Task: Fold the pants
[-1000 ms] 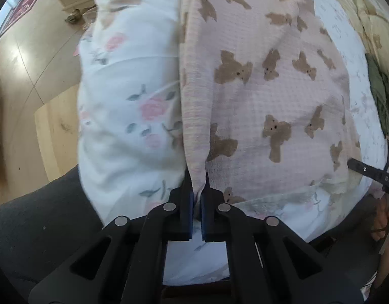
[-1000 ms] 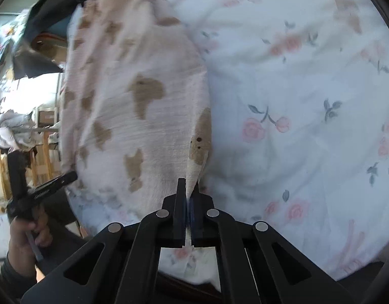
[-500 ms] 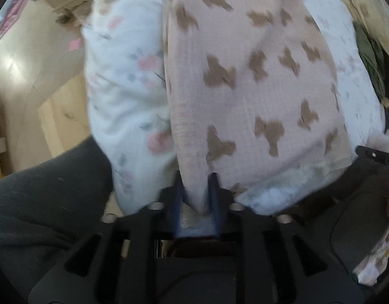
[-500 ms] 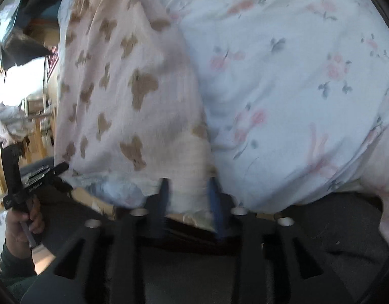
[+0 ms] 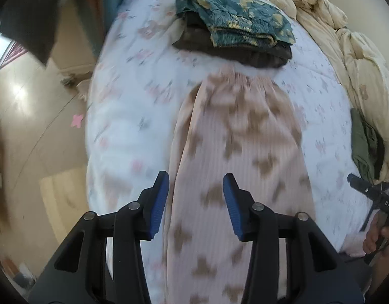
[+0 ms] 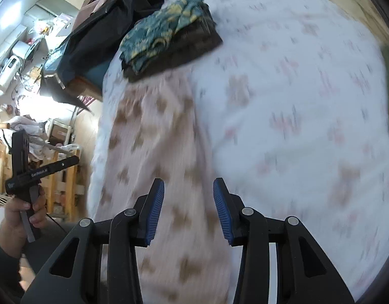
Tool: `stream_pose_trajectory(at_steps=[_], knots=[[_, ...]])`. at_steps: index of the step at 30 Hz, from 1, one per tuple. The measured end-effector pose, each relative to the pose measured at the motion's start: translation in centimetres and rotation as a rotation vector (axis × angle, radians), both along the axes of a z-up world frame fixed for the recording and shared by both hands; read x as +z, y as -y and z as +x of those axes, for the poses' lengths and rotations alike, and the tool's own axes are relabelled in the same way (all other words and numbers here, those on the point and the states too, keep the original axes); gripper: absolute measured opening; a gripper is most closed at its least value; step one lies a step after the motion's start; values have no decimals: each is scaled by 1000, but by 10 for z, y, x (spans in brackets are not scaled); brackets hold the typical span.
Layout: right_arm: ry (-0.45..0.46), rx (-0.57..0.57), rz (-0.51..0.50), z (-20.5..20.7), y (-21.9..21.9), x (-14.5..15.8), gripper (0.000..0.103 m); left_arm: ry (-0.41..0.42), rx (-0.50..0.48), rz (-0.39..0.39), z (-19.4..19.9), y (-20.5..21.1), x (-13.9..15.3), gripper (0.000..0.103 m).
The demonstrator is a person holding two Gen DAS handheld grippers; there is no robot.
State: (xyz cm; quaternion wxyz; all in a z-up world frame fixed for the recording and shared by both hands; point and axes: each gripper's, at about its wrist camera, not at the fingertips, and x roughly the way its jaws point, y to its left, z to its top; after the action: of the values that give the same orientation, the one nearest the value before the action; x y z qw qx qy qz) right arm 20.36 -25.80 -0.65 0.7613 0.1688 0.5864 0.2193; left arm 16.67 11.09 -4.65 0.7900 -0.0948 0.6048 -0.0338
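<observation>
**Two grippers free above half-folded pants**

Two blue pads of the left gripper are spreading, with nothing pinched; the pink pants lie flat on the bed below and ahead of it, waistband at the far end near a stack of folded clothes.

From the right wrist, the right gripper stands spread and empty over the same pants. They look folded lengthwise, legs together; the crosswise folds seem left to do.
</observation>
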Motion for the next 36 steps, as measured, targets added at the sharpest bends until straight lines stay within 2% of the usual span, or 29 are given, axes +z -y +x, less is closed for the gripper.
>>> stream_pose_trajectory(at_steps=[3, 6, 10, 14, 16, 17, 19, 20, 22, 24, 27, 29, 30, 36], knots=[[19, 1, -32, 46, -10, -13, 43, 2, -27, 47, 35, 12, -17, 40], [3, -3, -25, 90, -22, -32, 43, -7, -27, 13, 62, 20, -38, 40], [-28, -10, 17, 123, -37, -51, 43, 1, -65, -6, 94, 33, -58, 40], [-48, 45, -37, 153, -69, -79, 43, -3, -93, 146, 115, 42, -87, 40], [-74, 77, -35, 160, -82, -94, 43, -23, -72, 160, 121, 34, -102, 40], [-75, 91, -44, 162, -88, -99, 39, -28, -61, 131, 122, 30, -109, 42], [-55, 133, -96, 165, -101, -105, 7, -11, -96, 151, 123, 33, -110, 42], [-35, 145, -128, 166, -104, -105, 0, -14, -106, 164, 123, 35, -110, 42], [-18, 134, -106, 169, -98, -103, 0, -24, -102, 159, 123, 33, -111, 42], [-21, 72, -98, 175, -78, -104, 0, -31, -131, 175, 124, 36, -113, 42], [-17, 37, -152, 183, -60, -111, 0, -29, -143, 182, 129, 40, -114, 42], [1, 80, -196, 184, -63, -111, 2, -25, -145, 183, 129, 41, -114, 42], [36, 99, -204, 181, -65, -103, 9, -24, -146, 187, 128, 42, -113, 42], [99, 97, -113, 168, -59, -69, 14, -23, -116, 146, 127, 38, -110, 42]])
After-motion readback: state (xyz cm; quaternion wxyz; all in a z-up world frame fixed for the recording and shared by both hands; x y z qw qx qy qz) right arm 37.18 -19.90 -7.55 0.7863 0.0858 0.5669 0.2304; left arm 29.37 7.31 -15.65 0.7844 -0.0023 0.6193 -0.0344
